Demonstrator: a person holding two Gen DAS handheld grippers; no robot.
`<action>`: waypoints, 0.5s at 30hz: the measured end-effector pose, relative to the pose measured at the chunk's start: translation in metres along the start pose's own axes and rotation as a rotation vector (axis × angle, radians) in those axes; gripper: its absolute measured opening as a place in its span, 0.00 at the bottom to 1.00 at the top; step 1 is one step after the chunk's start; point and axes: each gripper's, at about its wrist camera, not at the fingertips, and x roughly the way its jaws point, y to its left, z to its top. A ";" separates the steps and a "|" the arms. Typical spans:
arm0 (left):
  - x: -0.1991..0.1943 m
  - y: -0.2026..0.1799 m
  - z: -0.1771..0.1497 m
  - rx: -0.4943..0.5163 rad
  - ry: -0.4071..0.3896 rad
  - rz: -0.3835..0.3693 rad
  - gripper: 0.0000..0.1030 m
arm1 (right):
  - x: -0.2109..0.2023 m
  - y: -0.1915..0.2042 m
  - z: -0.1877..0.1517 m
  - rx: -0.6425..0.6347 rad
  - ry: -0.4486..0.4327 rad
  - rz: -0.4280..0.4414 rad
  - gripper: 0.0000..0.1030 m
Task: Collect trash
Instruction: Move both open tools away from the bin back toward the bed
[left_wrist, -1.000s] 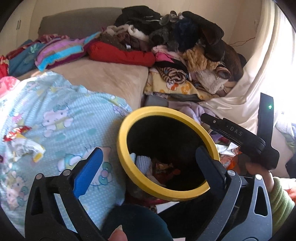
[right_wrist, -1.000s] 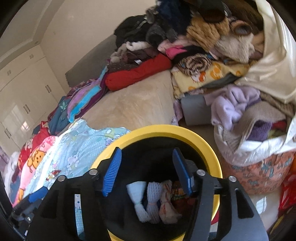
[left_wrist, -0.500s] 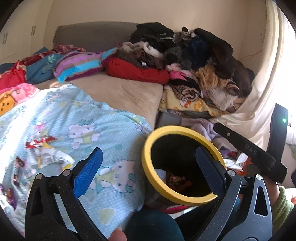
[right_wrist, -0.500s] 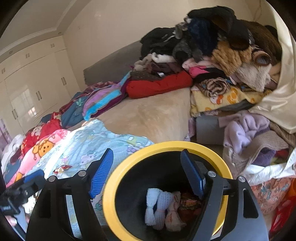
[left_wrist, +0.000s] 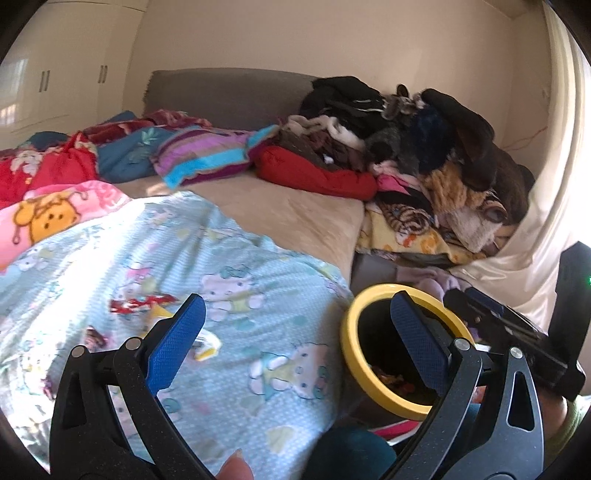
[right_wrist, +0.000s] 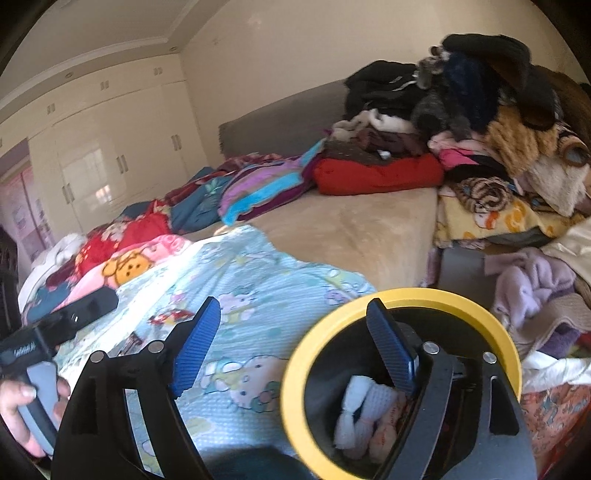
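A black bin with a yellow rim (left_wrist: 351, 343) stands beside the bed; it also shows in the right wrist view (right_wrist: 295, 373), with white and pale wrappers (right_wrist: 354, 413) inside. A red wrapper (left_wrist: 142, 302) and a white-yellow wrapper (left_wrist: 207, 345) lie on the light blue cartoon blanket (left_wrist: 240, 258); the red one also shows in the right wrist view (right_wrist: 171, 316). My left gripper (left_wrist: 295, 339) is open and empty above the blanket, near the wrappers. My right gripper (right_wrist: 295, 339) is open and empty over the bin's left rim.
A tall heap of clothes (left_wrist: 424, 147) fills the bed's right side. Folded blankets (left_wrist: 199, 158) lie along the grey headboard (left_wrist: 229, 92). White wardrobes (right_wrist: 103, 158) stand at the left. More clothes (right_wrist: 532, 280) are piled right of the bin.
Both grippers have swung left, away from the bin and toward the blanket. The bin now sits at the right of both views. The wrappers on the blanket have come nearer the left gripper.
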 end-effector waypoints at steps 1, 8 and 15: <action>-0.003 0.005 0.001 -0.005 -0.007 0.013 0.89 | 0.002 0.005 -0.001 -0.007 0.005 0.008 0.77; -0.014 0.031 0.003 -0.032 -0.034 0.076 0.89 | 0.017 0.041 -0.009 -0.067 0.044 0.067 0.78; -0.022 0.065 -0.005 -0.064 -0.032 0.143 0.89 | 0.041 0.078 -0.015 -0.149 0.094 0.133 0.80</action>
